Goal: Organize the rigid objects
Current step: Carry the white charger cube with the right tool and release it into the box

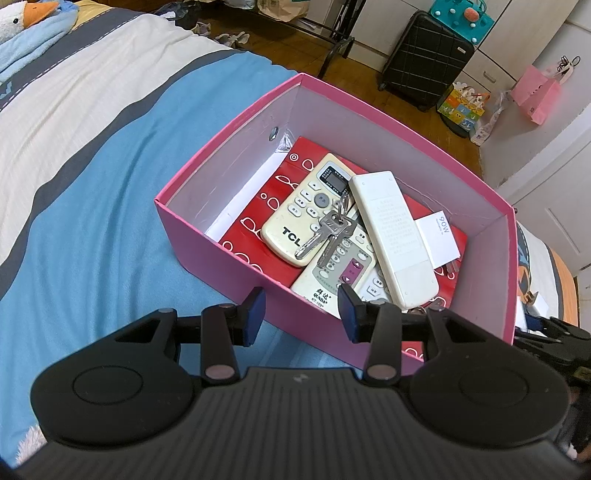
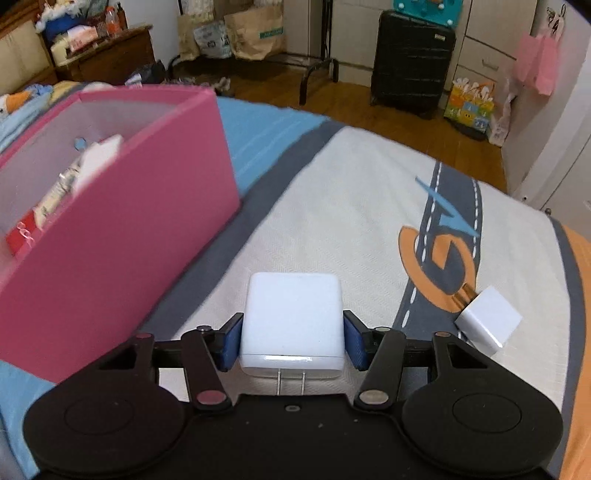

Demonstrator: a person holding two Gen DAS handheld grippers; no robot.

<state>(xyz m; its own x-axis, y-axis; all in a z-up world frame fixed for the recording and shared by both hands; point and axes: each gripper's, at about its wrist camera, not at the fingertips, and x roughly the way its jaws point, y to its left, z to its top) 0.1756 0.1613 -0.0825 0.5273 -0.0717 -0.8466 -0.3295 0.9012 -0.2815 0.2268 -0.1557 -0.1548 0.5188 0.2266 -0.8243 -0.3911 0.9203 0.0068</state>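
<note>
A pink box (image 1: 369,110) stands open on the bed. Inside it, on a red packet (image 1: 266,192), lie a TCL remote (image 1: 295,210), a bunch of keys (image 1: 328,232), a face-down white remote (image 1: 395,232), a further remote (image 1: 332,280) and a white adapter (image 1: 439,240). My left gripper (image 1: 301,310) straddles the box's near wall, one pad outside and one inside, clamped on it. My right gripper (image 2: 291,343) is shut on a white square charger (image 2: 291,317), its prongs pointing back at the camera. The pink box (image 2: 122,229) is to its left. A smaller white plug (image 2: 487,321) lies on the bedspread to the right.
The bedspread (image 2: 351,206) is blue, grey and cream with an orange and grey print. The wooden floor (image 2: 354,107) lies beyond the bed's edge, with a black suitcase (image 2: 410,62), paper bags and a pink bag (image 1: 535,96). A plush duck (image 1: 22,18) lies at the far left.
</note>
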